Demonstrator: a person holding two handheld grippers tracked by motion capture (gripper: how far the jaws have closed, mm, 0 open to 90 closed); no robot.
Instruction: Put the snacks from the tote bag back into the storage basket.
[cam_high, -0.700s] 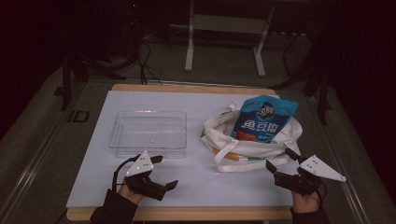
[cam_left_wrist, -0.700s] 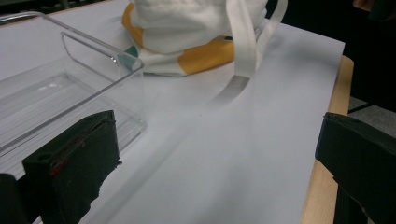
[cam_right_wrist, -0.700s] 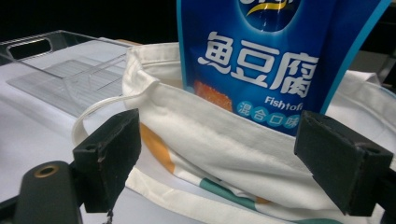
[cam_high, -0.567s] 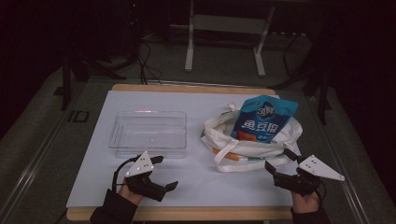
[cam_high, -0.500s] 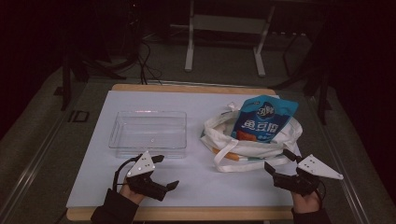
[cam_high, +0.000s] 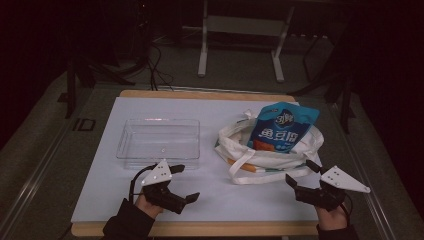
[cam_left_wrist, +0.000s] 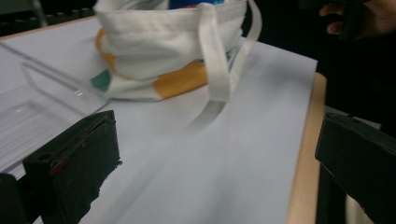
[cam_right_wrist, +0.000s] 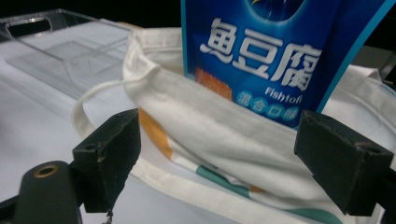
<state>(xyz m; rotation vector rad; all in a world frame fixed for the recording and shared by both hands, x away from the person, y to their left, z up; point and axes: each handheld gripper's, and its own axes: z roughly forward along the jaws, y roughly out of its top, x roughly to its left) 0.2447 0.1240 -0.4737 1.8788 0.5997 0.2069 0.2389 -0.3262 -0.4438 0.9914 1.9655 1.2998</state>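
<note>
Resting low near the table's (cam_high: 235, 227) front edge, we held the left gripper (cam_high: 181, 182) and right gripper (cam_high: 302, 172) spread, empty.

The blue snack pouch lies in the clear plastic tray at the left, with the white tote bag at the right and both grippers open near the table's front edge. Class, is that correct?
Not quite. The blue snack pouch stands in the white tote bag, as the high view shows; the clear plastic tray is empty. The left gripper and right gripper are open.
</note>
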